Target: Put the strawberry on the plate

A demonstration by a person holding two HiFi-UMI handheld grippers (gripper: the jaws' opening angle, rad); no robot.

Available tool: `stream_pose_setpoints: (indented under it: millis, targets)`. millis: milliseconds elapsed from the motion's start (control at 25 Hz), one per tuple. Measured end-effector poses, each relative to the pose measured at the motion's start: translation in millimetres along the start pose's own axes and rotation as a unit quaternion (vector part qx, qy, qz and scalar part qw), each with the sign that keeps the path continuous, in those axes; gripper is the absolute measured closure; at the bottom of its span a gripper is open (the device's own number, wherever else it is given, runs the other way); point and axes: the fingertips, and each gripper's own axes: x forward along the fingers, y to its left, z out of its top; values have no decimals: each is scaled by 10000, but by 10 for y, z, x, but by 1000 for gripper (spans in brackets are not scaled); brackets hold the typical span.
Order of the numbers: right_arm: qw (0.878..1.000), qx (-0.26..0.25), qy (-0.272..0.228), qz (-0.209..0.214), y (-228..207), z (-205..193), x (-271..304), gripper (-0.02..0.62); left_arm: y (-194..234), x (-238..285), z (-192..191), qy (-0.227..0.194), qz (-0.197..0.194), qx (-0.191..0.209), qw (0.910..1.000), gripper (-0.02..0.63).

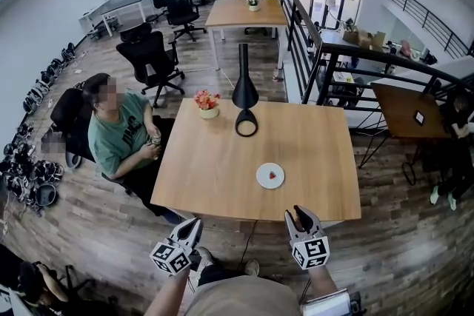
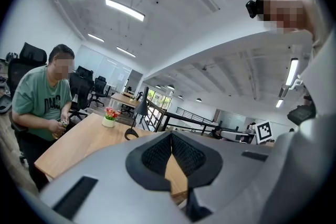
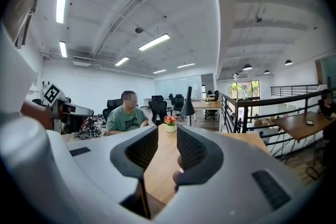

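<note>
**Office table, plate and strawberry, two grippers at the near edge**

Open office with a wooden table [image 1: 215, 166] at centre. Bore a white plate [image 1: 262, 179] near the front edge, strawberry [image 1: 273, 175] lying on it. Carried also a flower pot [image 1: 208, 111] and a black lamp [image 1: 245, 113] on the far side. Left gripper [image 1: 195, 223] hung off the near edge, jaws closed together on nothing. Right gripper [image 1: 302, 213] hovered over that edge, jaws parted, empty. Seated at left: a person [image 1: 118, 131].
</note>
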Motion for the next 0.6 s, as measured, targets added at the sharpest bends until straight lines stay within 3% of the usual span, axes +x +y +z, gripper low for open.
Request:
stream_pose_setpoints:
  millis: [600]
  targets:
    - [9994, 148, -211, -212, -10, 52, -154, 476, -126, 123, -42, 193, -328, 74, 9992, 602]
